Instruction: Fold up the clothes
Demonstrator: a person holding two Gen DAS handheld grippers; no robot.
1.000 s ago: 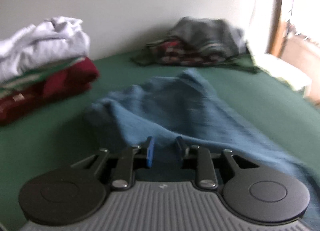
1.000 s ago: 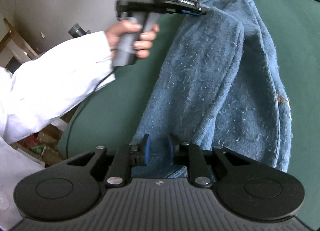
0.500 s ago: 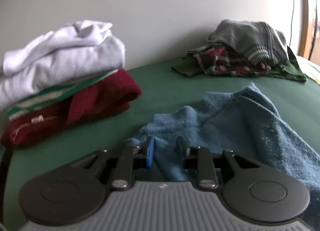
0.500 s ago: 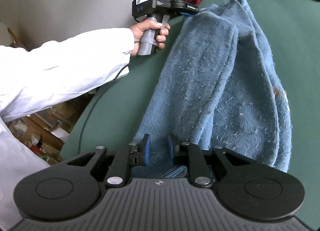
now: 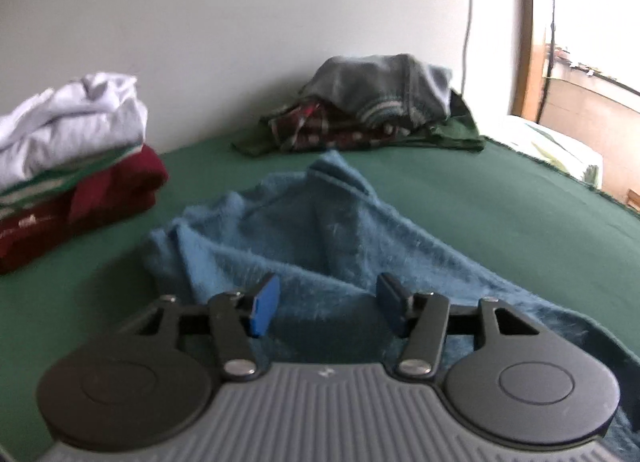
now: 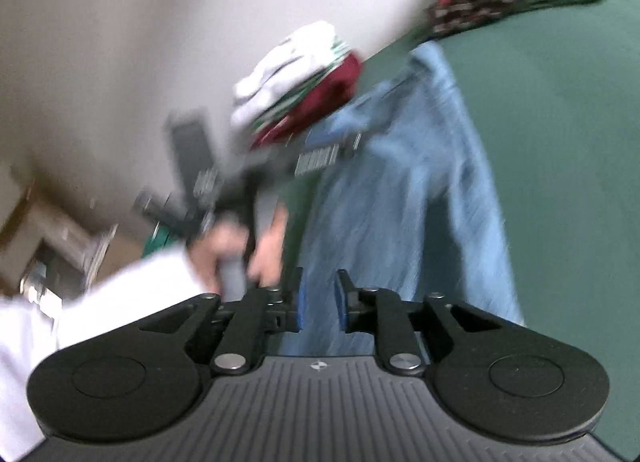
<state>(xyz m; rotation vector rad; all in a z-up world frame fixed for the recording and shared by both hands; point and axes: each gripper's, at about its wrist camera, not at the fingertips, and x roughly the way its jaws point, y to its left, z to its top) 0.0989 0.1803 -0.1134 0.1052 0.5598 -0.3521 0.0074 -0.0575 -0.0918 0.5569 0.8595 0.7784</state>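
A blue fuzzy towel (image 5: 320,230) lies bunched in folds on the green bed cover (image 5: 500,198). My left gripper (image 5: 326,304) hovers at its near edge. Its jaws are opening and stand wide apart, and the cloth lies below them, untouched by the pads. In the right wrist view the towel (image 6: 420,190) stretches away from my right gripper (image 6: 319,298), which is shut on its near edge, with blue cloth pinched between the pads. The left gripper (image 6: 320,154) shows there blurred, at the towel's far end, held by a hand (image 6: 236,250) in a white sleeve (image 6: 120,294).
A folded stack of white, striped and dark red garments (image 5: 72,166) sits at the left against the wall. A loose heap of grey, plaid and green clothes (image 5: 372,110) lies at the back. The bed's edge and a bright window (image 5: 580,42) are on the right.
My left gripper's jaws have spread and let go of the towel, which now lies slack ahead of them. The right wrist view has tilted and blurred, still holding the towel's edge.
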